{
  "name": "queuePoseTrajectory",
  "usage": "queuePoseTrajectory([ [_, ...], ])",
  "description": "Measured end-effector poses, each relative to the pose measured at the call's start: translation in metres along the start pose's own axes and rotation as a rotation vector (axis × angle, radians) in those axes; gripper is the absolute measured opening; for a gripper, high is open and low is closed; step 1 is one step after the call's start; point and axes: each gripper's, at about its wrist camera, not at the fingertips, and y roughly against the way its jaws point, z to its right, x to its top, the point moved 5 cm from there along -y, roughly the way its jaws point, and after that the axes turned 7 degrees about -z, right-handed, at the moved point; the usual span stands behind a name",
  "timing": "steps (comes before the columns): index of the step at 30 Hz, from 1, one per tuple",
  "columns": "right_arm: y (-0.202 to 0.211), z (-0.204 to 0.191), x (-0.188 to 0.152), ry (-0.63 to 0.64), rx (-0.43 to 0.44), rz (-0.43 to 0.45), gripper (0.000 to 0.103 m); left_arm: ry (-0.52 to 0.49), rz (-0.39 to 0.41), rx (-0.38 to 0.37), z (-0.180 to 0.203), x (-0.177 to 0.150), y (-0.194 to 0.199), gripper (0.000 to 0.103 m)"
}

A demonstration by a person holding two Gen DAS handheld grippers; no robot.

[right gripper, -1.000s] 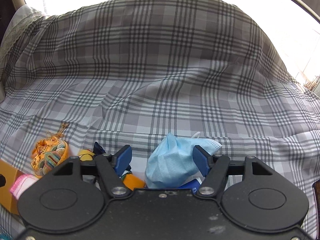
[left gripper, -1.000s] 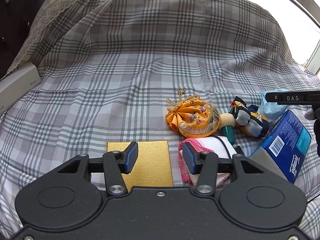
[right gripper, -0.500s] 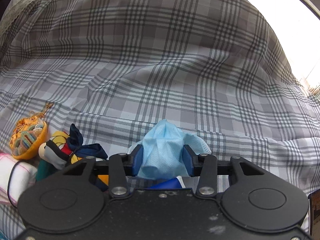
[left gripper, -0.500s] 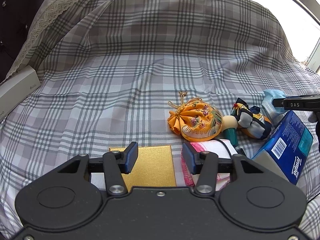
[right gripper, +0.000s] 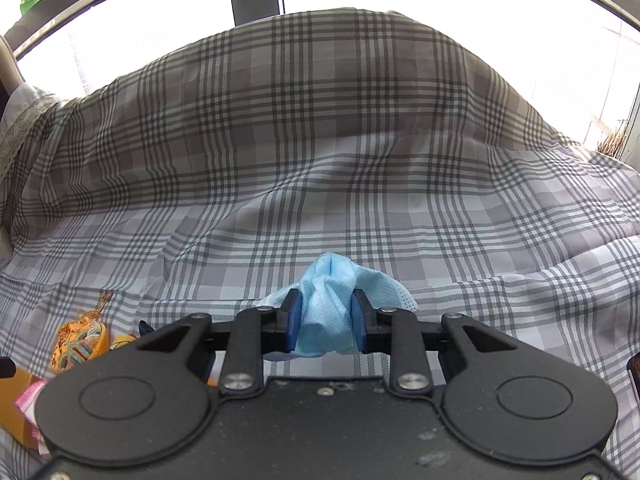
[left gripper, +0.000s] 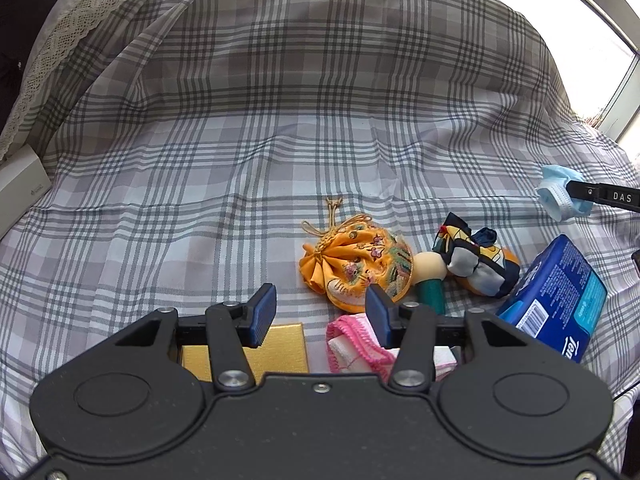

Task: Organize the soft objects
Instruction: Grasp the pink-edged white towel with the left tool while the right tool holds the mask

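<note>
Lifted off the plaid sheet [right gripper: 360, 168], our right gripper [right gripper: 325, 322] carried the face mask [right gripper: 326, 308] it clenched; our left gripper [left gripper: 322, 314] hung released.

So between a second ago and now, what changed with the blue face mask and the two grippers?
The right gripper has just closed its fingers on the blue face mask, which lay loose between them before, and lifted it off the checked cloth, away from the tissue pack. The left gripper stayed half open and empty; the orange pouch lies as before.
</note>
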Motion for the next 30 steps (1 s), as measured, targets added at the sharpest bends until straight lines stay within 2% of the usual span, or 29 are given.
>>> queuePoseTrajectory([
  [8,0.04,0.016,-0.016,-0.07,0.042,0.061,0.026,-0.036,-0.052,-0.009,0.027,0.029,-0.023,0.049],
  [13,0.058,0.019,-0.033,-0.08,0.06,0.071,0.026,-0.047,-0.084,-0.017,0.039,0.032,-0.039,0.049],
  [17,0.062,0.024,-0.045,-0.102,0.071,0.064,0.026,-0.036,-0.104,-0.022,0.043,0.028,-0.045,0.048],
  [21,0.065,0.031,-0.056,-0.129,0.081,0.061,0.026,-0.048,-0.047,-0.019,0.05,0.023,-0.028,0.048],
  [24,0.067,0.033,-0.062,-0.141,0.083,0.059,0.026,-0.072,-0.036,-0.015,0.052,0.018,-0.018,0.048],
  [30,0.07,0.032,-0.072,-0.137,0.097,0.056,0.026,-0.09,-0.094,-0.035,0.059,-0.001,-0.02,0.048],
])
